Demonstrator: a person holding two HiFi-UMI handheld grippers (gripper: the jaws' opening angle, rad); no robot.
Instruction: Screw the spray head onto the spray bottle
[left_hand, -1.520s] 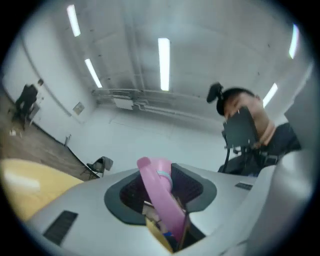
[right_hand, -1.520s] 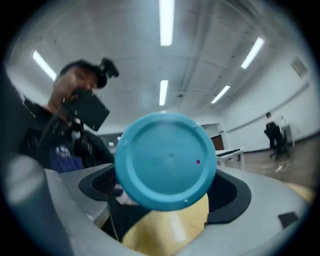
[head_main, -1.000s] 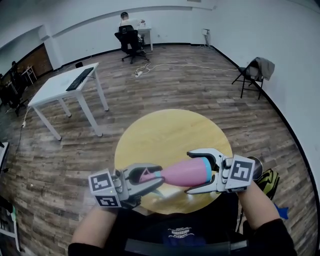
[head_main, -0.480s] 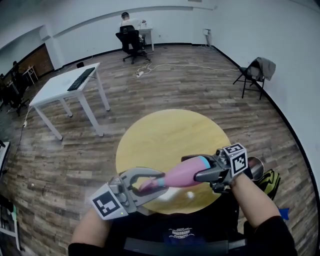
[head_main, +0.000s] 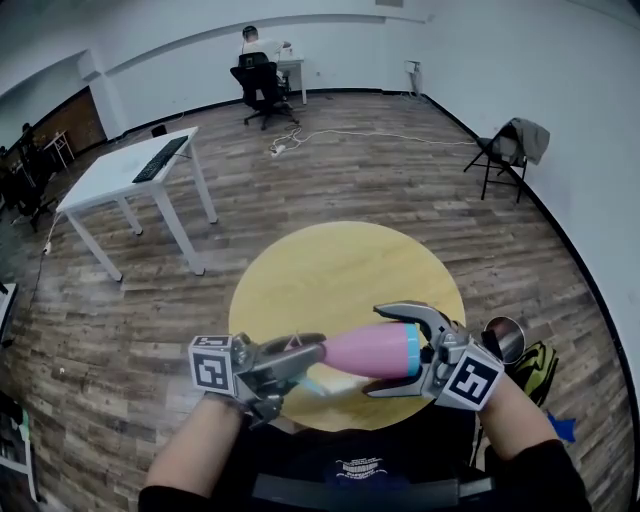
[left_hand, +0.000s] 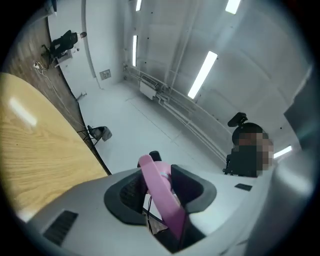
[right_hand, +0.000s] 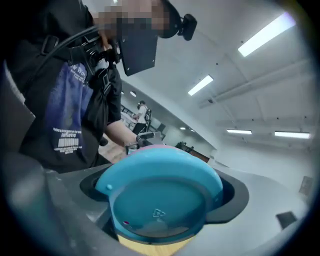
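1. A pink spray bottle (head_main: 365, 350) hangs level in the air above the near edge of a round wooden table (head_main: 330, 260), carried between two hand-held tools. Its blue base sits in the right tongs (head_main: 378, 350), and its neck points at the left tongs (head_main: 305, 358).
2. The left tongs are clamped on the pink spray head (left_hand: 160, 195), pinching its narrow lever. That is a thin thing to turn by. A hard twist could bend it, work it loose from the pads, or fire the trigger.
3. The right tongs have just been opening a little with the bottle's base between them. The pads appear to touch it, so the hold counts as a grip, but a lighter one. If it slackens further, the bottle may spin along with the head and the thread gains nothing.
4. The joint between collar and neck is hidden behind the left tongs, so how far it is seated cannot be told. If bottle and head are out of line, the thread may cross and jam.
5. If either end lets go, the bottle may tip from the other hold and drop towards the table's edge or the floor.
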